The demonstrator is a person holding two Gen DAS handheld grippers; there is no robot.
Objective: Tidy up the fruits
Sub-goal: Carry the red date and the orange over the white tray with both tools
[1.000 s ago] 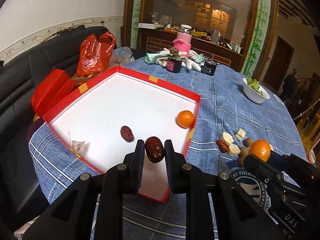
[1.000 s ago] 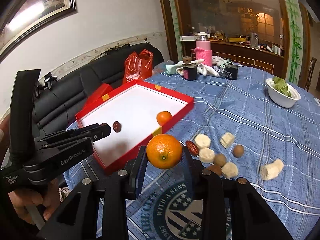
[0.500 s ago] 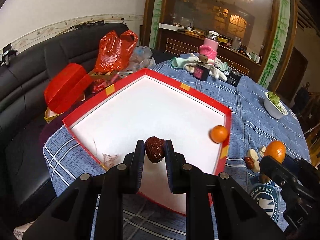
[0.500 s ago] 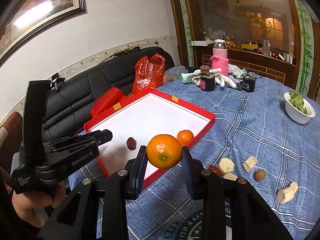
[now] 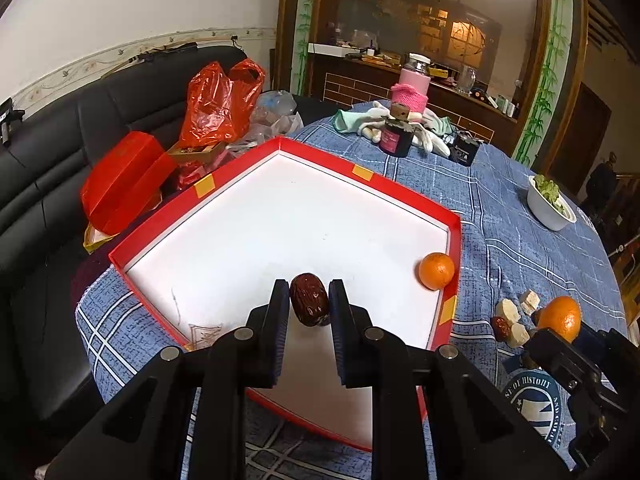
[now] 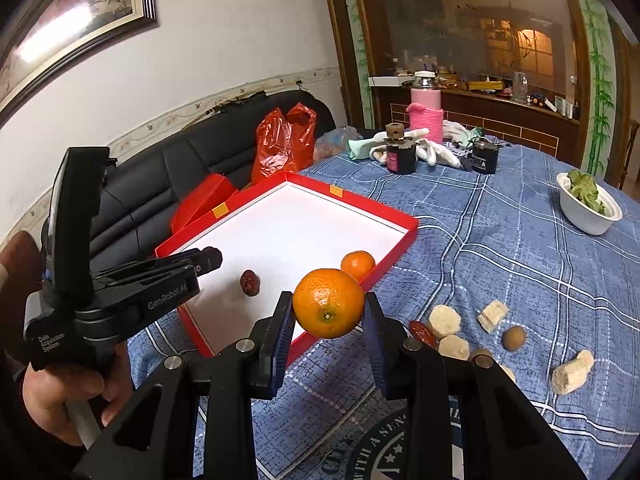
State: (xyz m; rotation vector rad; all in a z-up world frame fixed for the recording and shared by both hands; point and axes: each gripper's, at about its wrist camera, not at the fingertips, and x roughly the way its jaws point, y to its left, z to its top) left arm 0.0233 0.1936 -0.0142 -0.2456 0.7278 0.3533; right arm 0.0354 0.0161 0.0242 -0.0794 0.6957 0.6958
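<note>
Fruits are mid-transfer: left gripper [image 5: 309, 305] fingers clamp a date [image 5: 309, 299] above the red tray [image 5: 455, 280], right gripper [image 6: 327, 312] fingers clamp an orange [image 6: 328, 302] beside it, which might roll into the tray's orange [image 6: 357, 264] if dropped.

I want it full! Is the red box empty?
No. The red box holds one small orange and one date; the rest is bare.

Most of the red tray [image 5: 404, 190] floor was left bare; only a tangerine [image 5: 437, 271] at the right wall and a date [image 6: 250, 282] near the front obstructed it. Tabletop [image 6: 500, 248] right of the tray was cluttered by scattered fruit pieces [image 6: 444, 320].
</note>
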